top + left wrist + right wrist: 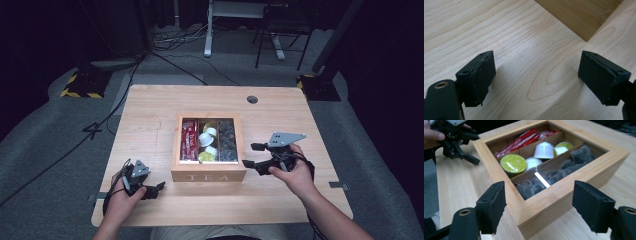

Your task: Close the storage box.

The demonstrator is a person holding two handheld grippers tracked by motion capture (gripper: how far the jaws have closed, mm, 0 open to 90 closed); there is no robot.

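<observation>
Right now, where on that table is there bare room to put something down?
The table lies bare behind the tea box, up to the round hole, and along its far-left stretch. It is crowded beside the box: the left gripper sits at its front-left corner, the right gripper by its right wall.

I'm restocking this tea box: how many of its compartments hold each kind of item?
Compartments of the wooden tea box:
Red sachets: 1
Round green and white capsules: 1
Dark tea bags: 1
Total: 3
</observation>
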